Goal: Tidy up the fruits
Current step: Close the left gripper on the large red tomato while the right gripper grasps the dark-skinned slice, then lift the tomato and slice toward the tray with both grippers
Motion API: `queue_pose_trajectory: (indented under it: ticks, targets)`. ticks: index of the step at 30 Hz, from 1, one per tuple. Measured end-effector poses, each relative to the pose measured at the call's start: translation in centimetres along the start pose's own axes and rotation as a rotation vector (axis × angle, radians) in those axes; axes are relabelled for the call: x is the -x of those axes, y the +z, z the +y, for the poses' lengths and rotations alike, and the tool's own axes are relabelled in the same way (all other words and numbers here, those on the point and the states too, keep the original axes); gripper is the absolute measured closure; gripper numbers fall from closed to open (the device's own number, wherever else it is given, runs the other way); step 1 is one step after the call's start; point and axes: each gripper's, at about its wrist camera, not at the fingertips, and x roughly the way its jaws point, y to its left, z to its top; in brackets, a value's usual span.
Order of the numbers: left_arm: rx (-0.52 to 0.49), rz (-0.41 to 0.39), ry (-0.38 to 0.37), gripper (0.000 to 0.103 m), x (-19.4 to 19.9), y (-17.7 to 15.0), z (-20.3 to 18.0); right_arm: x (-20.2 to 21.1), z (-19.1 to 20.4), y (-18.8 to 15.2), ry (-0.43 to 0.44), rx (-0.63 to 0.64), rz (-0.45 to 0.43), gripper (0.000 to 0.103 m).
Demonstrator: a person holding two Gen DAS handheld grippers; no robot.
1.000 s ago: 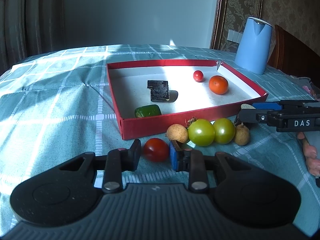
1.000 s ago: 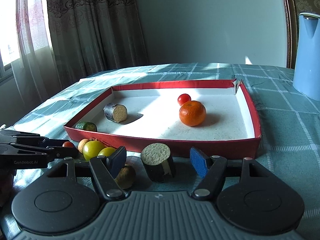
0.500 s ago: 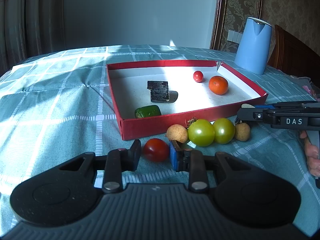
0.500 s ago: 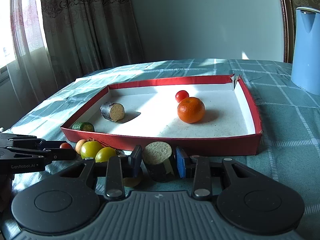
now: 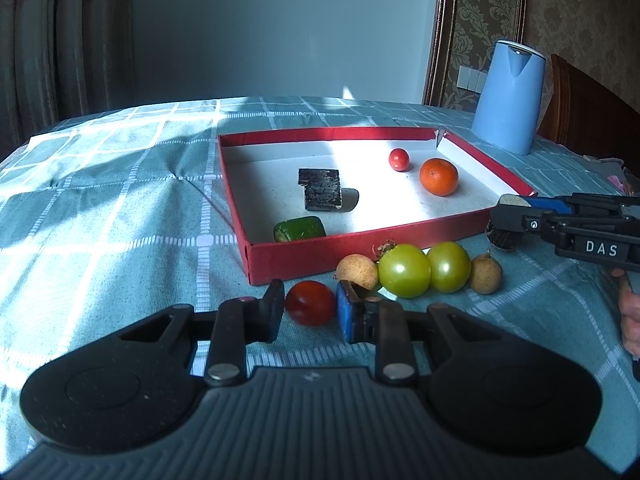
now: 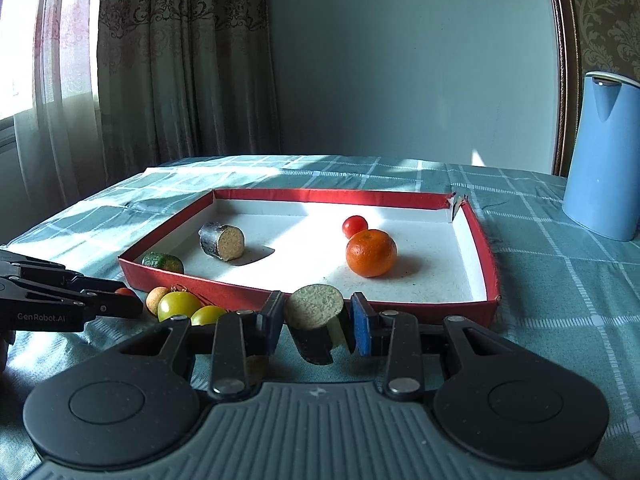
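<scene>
Here, my left gripper (image 5: 310,312) clenches a glossy round red cherry tomato (image 5: 310,303); my right gripper (image 6: 316,326) grasps a dark-skinned, spongy-faced cylindrical eggplant chunk (image 6: 316,320).

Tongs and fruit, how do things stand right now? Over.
Left tongs shut on red tomato. Right tongs shut on cut dark chunk. Both outside red tray; near wall in the way.
</scene>
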Motion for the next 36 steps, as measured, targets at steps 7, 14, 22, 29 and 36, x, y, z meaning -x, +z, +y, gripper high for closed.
queue_pose_trajectory:
  ticks: [7, 14, 22, 29, 36]
  targets:
    - [-0.001, 0.0, 0.002, 0.078, 0.0, 0.0, -0.1, 0.1, -0.1, 0.1, -0.024, 0.004, -0.01, 0.068]
    - [-0.014, -0.014, 0.026, 0.078, 0.3, 0.1, -0.4, 0.3, -0.2, 0.1, -0.047, 0.014, -0.023, 0.068]
    - [-0.02, -0.03, 0.003, 0.078, 0.6, 1.5, -1.6, 0.5, -0.2, 0.2, -0.066, 0.025, -0.042, 0.068]
    - [-0.034, -0.058, -0.043, 0.078, 0.4, 3.8, -3.3, 0.9, -0.5, 0.7, -0.091, 0.03, -0.073, 0.068]
    - [-0.056, -0.039, -0.047, 0.078, -1.8, 5.0, -4.9, 0.8, -0.8, 0.8, -0.098, 0.025, -0.073, 0.068]
